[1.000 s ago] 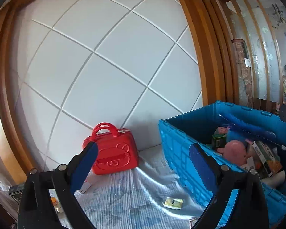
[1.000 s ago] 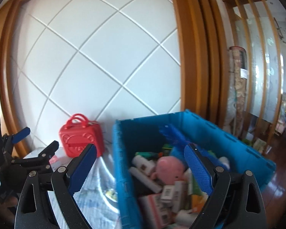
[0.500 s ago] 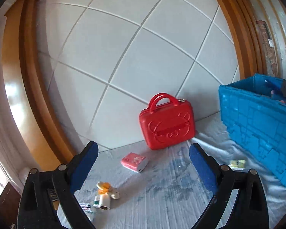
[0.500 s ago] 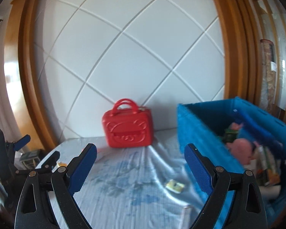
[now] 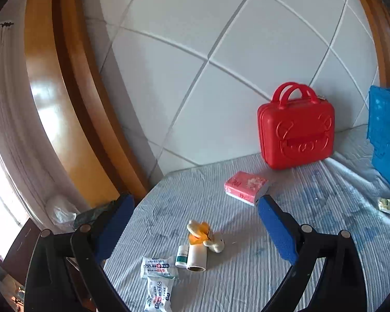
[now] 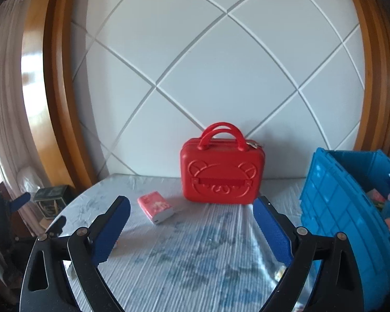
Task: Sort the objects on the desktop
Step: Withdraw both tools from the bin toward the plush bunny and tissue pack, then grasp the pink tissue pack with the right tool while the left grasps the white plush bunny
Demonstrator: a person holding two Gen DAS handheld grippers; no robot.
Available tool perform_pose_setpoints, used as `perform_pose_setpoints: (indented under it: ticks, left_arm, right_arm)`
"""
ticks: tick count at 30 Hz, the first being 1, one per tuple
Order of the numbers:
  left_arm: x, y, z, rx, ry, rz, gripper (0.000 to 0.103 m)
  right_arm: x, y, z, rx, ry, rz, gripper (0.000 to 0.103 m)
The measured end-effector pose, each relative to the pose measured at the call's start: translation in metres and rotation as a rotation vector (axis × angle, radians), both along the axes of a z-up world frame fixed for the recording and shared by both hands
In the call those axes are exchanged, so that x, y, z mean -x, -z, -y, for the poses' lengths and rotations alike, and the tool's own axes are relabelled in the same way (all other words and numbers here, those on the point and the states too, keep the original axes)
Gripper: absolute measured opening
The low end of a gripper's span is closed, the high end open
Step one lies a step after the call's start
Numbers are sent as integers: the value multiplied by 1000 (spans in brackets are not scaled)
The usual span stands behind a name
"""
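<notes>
My left gripper [image 5: 195,208] is open and empty above the table cloth. Below it lie a yellow plush toy [image 5: 204,235], a white roll [image 5: 197,257], a small white bottle [image 5: 182,256] and two wipe packets [image 5: 158,267]. A pink tissue pack [image 5: 245,187] lies further back; it also shows in the right wrist view [image 6: 155,206]. A red bear case [image 5: 296,130] stands by the wall, also in the right wrist view [image 6: 222,171]. My right gripper [image 6: 191,208] is open and empty, facing the case. The blue crate [image 6: 351,208] holds several items at the right.
A small yellow packet [image 5: 386,205] lies near the blue crate's wall [image 5: 387,130]. The left gripper's fingers [image 6: 19,201] show at the left edge of the right wrist view. A dark tin [image 6: 52,200] stands off the table's left edge. White panelled wall behind.
Both grippers have swung left, away from the blue crate. The left view now shows the small items at the table's left; the right view now centres on the red case.
</notes>
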State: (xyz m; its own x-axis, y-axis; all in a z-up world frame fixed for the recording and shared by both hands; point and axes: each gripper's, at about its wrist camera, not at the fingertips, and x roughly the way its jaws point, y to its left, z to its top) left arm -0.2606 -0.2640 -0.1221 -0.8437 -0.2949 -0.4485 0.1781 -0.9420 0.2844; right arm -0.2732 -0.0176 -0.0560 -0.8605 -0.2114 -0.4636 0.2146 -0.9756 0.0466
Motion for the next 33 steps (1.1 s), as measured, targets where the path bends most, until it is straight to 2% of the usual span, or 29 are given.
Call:
perform_pose_setpoints:
  ticks: [3,9,15,20,23,25,30,33]
  left_arm:
    - [21,39,0,-20,-51,55,98]
    - [66,118,-8,-91,-110,205,98]
    - [105,169,7,-158,-152,285,98]
    - [131,186,32,-184,-185,304,98]
    - [133,194,41,-172,-257,303,98]
    - [131,199,48,-200,-298,296,98]
    - [143,215,44,-216,-303,344,98]
    - [144,220,44,-243,-313,354,98]
  right_arm:
    - [33,18,7,10,-41,18,97]
    - [104,64,34,-72,-135,84,97]
    - [172,120,77,-137,-246,148,97]
    - [223,163,120,-169,-395,223,96]
    - [249,186,141,-180,-440,277,96]
    - [266,200,154,-180,-469,314,97]
    - [309,238,190,-297,-512,385,97]
    - [332,265,210,-353,-565,479,97]
